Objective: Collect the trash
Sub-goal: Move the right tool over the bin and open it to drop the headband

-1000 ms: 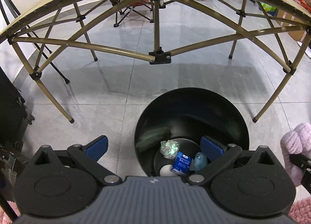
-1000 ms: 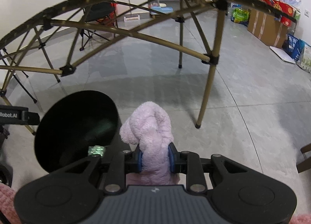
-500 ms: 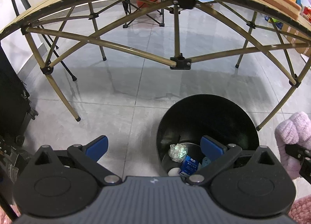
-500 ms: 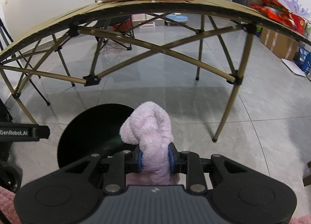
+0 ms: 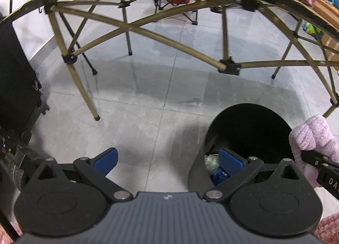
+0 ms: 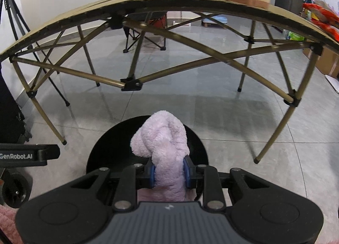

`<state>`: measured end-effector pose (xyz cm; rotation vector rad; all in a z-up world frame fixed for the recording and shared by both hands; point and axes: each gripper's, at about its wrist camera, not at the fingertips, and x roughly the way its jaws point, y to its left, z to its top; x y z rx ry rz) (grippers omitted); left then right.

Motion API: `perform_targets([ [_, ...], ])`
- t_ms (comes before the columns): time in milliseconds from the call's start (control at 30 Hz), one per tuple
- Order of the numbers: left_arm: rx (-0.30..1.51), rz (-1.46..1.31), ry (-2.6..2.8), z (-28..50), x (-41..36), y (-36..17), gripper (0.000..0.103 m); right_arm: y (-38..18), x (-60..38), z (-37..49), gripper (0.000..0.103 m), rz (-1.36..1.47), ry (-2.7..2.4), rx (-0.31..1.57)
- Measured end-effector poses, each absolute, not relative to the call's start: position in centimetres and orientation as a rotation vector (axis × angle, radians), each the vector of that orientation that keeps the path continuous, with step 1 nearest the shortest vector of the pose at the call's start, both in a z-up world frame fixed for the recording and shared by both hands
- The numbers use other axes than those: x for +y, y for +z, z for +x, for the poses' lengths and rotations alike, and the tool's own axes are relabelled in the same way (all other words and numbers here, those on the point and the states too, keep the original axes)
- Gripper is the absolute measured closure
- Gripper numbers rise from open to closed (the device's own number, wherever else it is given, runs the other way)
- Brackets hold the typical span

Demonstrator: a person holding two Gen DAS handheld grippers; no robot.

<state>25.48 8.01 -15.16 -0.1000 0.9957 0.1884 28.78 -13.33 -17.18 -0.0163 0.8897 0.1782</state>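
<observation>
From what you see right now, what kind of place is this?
Probably a room in a home or a studio with camping furniture. A folding table stands on a grey tiled floor, a folding chair behind it, cardboard boxes by the wall, and a black bin holds trash.

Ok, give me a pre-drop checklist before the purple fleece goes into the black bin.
1. Grip: right hand-held gripper clamped on the purple fleece, pads pressing both sides: ok.
2. Alignment: fleece appears in front of the black bin opening in the right wrist view; whether it is directly above the opening: cannot tell.
3. Bin room: crumpled wrapper and a blue carton lie at the bottom, much of the interior dark: ok.
4. Left hand-held gripper: open, empty, its right finger over the bin's rim: not ok, could obstruct.
5. Table leg beside bin: apart: ok.
</observation>
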Motion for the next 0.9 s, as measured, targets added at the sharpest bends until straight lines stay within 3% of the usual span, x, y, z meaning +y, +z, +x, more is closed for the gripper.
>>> perform_targets([
  [900, 1.024, -0.184, 0.234, 24.9, 12.5, -16.1, 0.000, -21.0, -8.1, 32.5, 0.077, -0.051, 0.238, 1.020],
])
